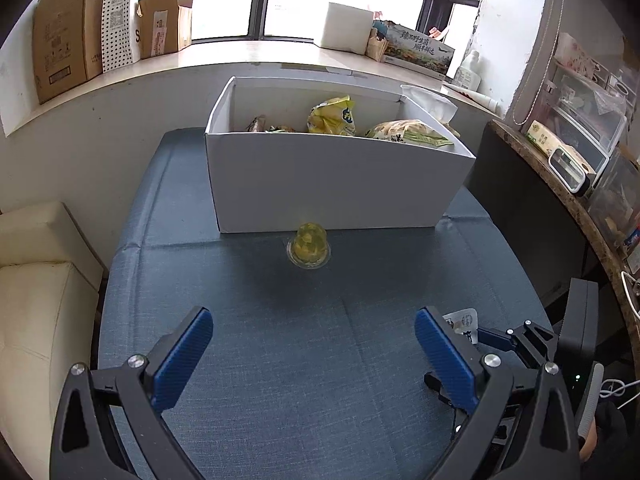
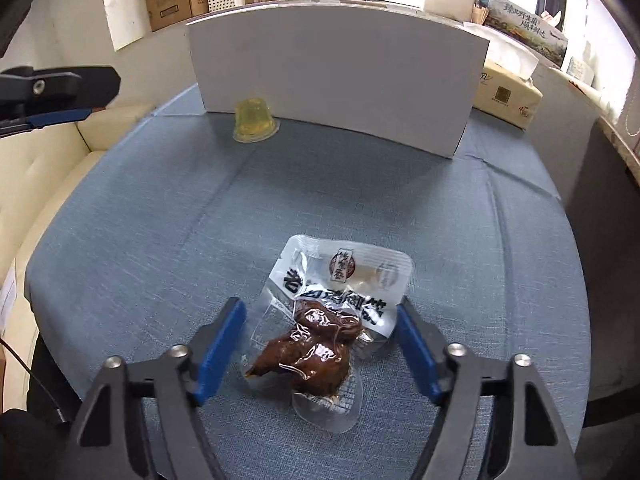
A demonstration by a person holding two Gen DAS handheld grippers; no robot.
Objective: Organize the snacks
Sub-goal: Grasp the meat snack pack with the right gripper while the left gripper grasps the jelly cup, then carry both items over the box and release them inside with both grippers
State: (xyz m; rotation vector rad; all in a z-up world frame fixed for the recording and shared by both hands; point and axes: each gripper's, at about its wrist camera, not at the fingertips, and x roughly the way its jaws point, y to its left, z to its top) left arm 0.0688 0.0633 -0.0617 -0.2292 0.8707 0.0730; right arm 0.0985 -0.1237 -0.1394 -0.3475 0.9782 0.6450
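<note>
A white cardboard box (image 1: pixel 332 184) stands at the far side of the blue table and holds several snack bags (image 1: pixel 332 116). A yellow jelly cup (image 1: pixel 309 245) sits upside down on the cloth just in front of the box; it also shows in the right wrist view (image 2: pixel 255 120). A clear vacuum pack of brown meat (image 2: pixel 324 336) lies on the cloth between the fingers of my right gripper (image 2: pixel 322 316), which is open around it. My left gripper (image 1: pixel 314 330) is open and empty, well short of the jelly cup.
A cream sofa (image 1: pixel 36 280) is left of the table. A tissue box (image 2: pixel 506 94) sits right of the white box. Cardboard boxes (image 1: pixel 64 32) line the windowsill. A cluttered stone counter (image 1: pixel 580 184) runs along the right.
</note>
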